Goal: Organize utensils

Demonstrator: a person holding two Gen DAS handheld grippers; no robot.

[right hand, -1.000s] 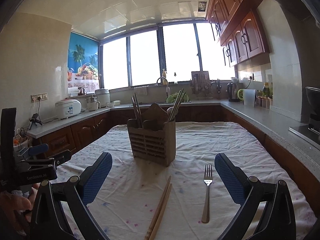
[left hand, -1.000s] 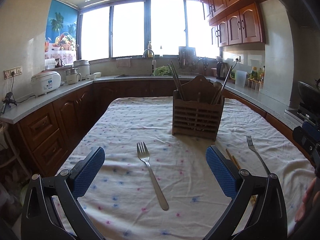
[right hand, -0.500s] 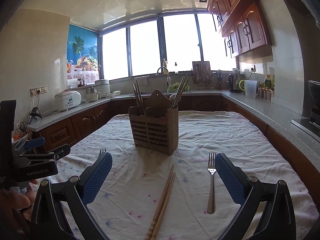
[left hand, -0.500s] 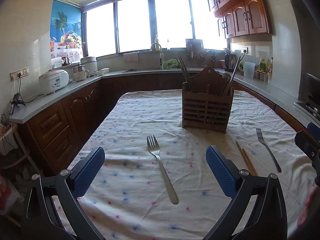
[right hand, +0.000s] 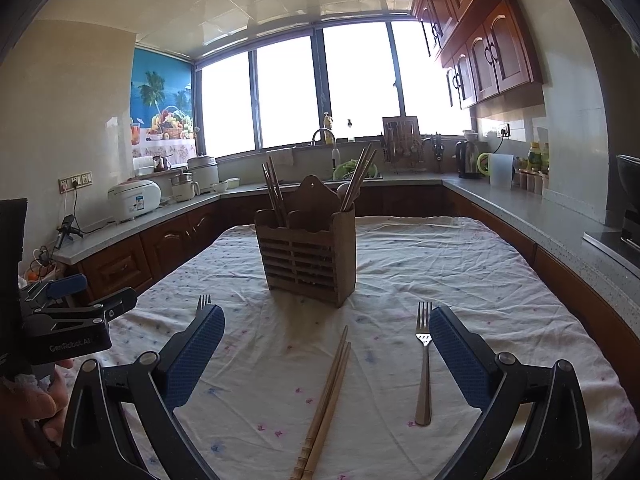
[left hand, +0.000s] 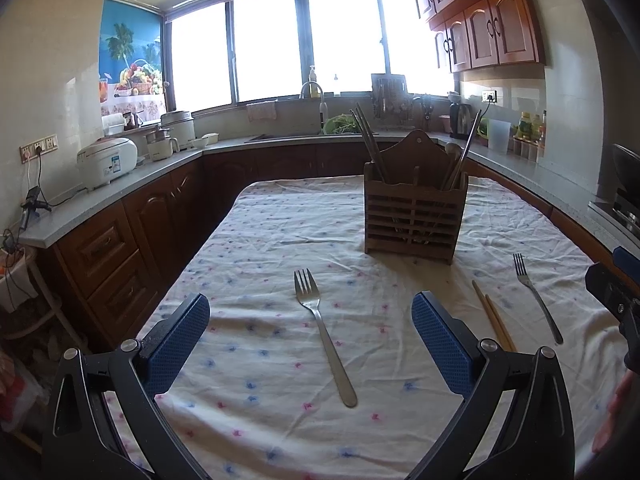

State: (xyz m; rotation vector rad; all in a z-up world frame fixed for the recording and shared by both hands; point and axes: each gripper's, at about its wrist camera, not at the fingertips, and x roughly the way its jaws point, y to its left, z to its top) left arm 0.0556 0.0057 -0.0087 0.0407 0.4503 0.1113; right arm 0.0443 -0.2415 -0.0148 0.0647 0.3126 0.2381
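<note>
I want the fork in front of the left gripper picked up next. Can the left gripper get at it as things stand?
Probably yes. The left gripper is open, the fork lies flat on the tablecloth between its fingers, and nothing lies across it.

The wooden utensil holder [left hand: 414,216] stands mid-worktop [left hand: 280,216], with bare cloth on every side of it. Nearer, one fork [left hand: 322,330] lies alone to the left; a chopstick pair [right hand: 326,404] and a second fork [right hand: 423,364] lie near each other, apart, with open lanes of cloth between all three.
</note>
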